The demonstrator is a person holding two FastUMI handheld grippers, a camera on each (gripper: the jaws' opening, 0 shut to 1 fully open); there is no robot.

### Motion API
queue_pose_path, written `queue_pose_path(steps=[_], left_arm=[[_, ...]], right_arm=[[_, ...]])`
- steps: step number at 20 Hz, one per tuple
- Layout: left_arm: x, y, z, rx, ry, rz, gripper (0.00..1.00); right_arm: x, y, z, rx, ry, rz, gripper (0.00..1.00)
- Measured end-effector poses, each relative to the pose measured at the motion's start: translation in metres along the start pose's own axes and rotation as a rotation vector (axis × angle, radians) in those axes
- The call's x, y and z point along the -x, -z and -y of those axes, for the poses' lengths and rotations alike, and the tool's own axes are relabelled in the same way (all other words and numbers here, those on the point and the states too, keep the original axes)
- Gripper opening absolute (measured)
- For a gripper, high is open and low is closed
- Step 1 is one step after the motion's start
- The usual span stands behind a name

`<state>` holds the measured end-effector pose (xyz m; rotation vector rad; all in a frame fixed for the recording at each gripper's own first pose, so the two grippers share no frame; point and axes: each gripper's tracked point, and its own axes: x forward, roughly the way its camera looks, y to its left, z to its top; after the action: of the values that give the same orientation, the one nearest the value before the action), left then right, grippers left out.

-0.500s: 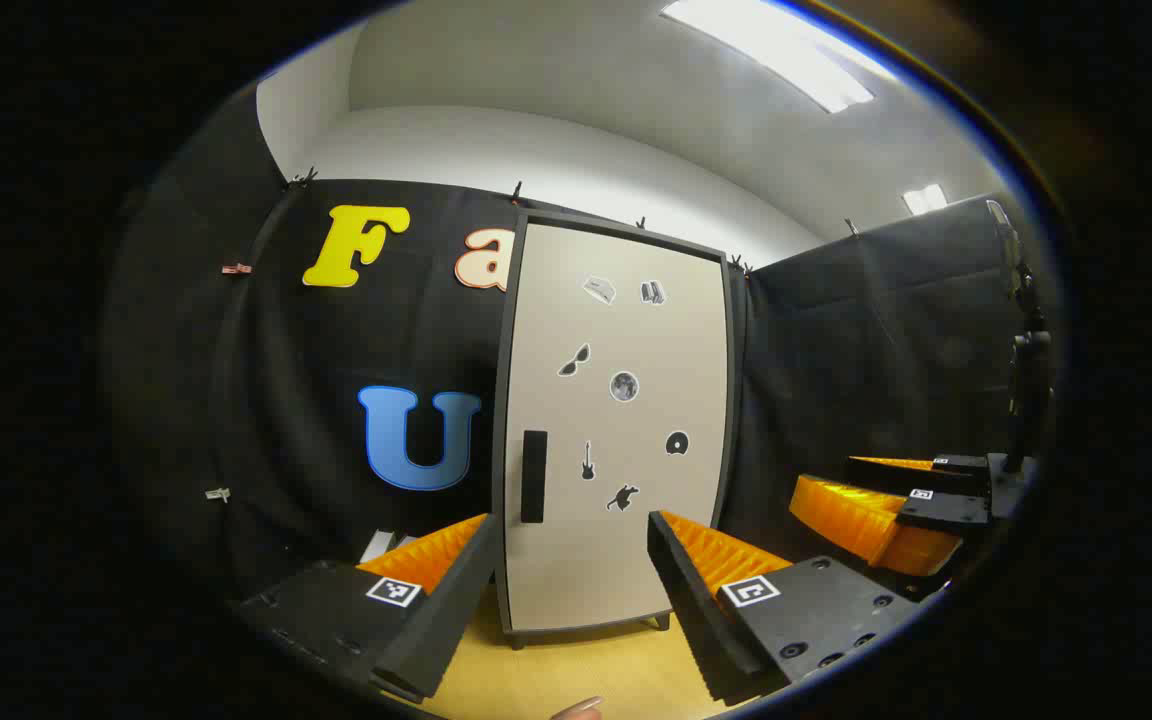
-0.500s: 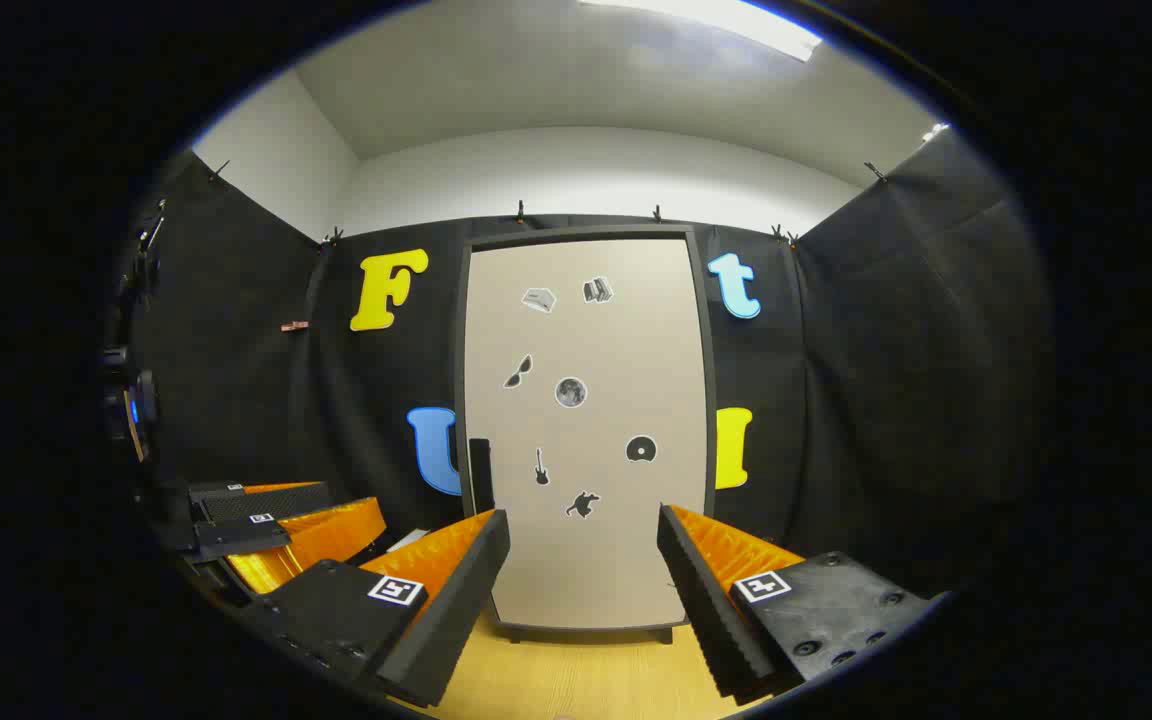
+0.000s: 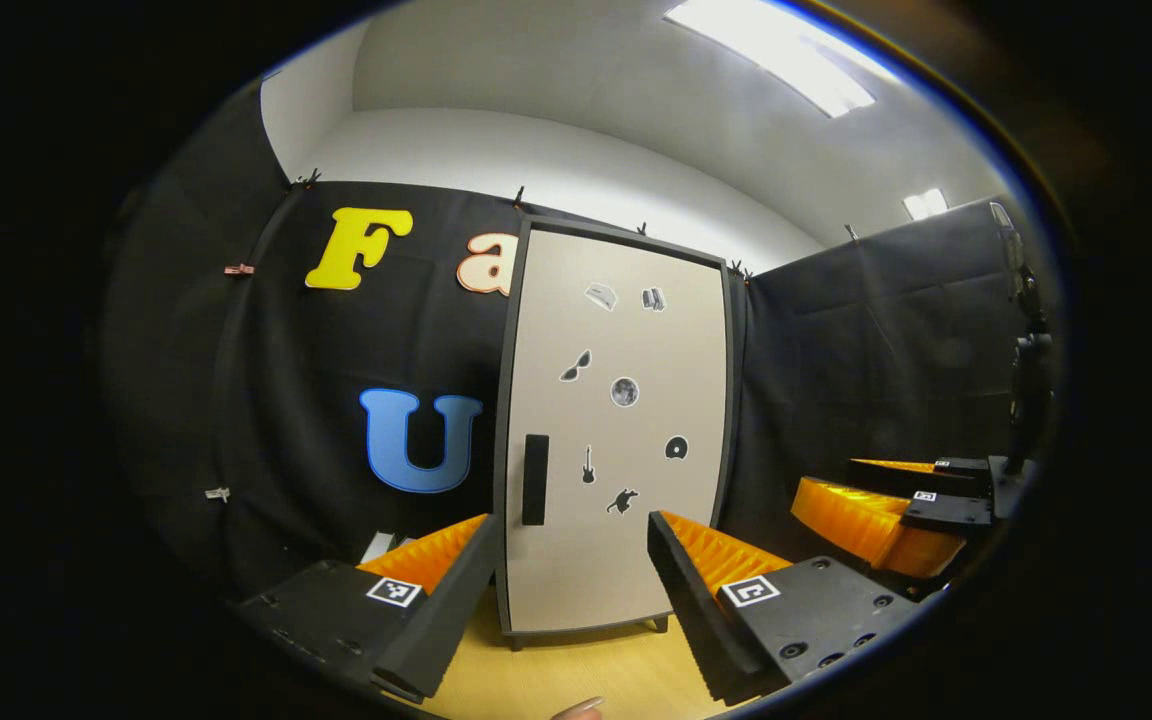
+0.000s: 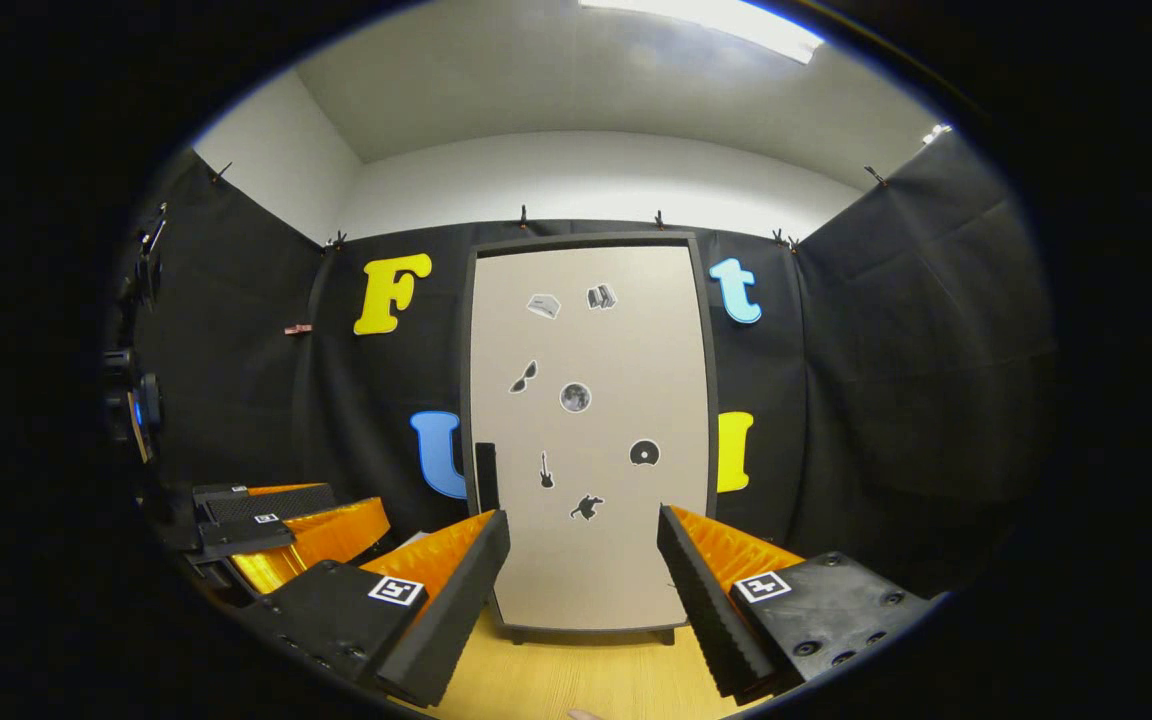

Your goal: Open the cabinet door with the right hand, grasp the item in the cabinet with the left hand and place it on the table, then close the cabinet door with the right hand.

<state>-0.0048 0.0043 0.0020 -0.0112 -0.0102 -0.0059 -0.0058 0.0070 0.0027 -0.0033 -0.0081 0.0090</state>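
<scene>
Cabinet door [image 4: 591, 430] stands shut at the back of the table [image 4: 576, 675], handle [image 4: 486, 477] on its left edge. Right gripper [image 4: 581, 580] and left gripper [image 3: 566, 590] both gape wide, empty, well short. Risk: that slim handle slips between the fingers if the right comes in off-line.

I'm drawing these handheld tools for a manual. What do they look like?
Both match: the left tool and the right tool each have two wedge-shaped fingers with ridged inner faces, dark bolted mounting blocks, and a square black-and-white marker on each block.
</scene>
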Motion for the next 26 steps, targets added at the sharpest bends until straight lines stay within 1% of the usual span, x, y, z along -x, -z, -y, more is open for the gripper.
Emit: queue_pose_path(steps=[10,14,17,20,26], left_arm=[[0.002,0.0,-0.007,0.017,-0.011,0.0,0.93],[0.009,-0.004,-0.016,0.004,-0.003,0.007,0.93],[0.016,-0.004,-0.034,-0.02,-0.019,0.008,0.93],[0.023,-0.002,-0.059,-0.043,-0.041,0.002,0.93],[0.033,-0.002,-0.111,-0.05,-0.097,-0.007,0.93]], right_arm=[[0.001,0.002,-0.006,-0.012,-0.017,-0.015,0.96],[-0.004,0.01,-0.024,-0.028,-0.046,-0.038,0.97],[-0.01,0.012,-0.041,-0.012,-0.056,-0.032,0.97],[-0.02,0.015,-0.063,-0.02,-0.065,-0.027,0.97],[-0.047,0.027,-0.112,-0.023,-0.098,-0.036,0.98]])
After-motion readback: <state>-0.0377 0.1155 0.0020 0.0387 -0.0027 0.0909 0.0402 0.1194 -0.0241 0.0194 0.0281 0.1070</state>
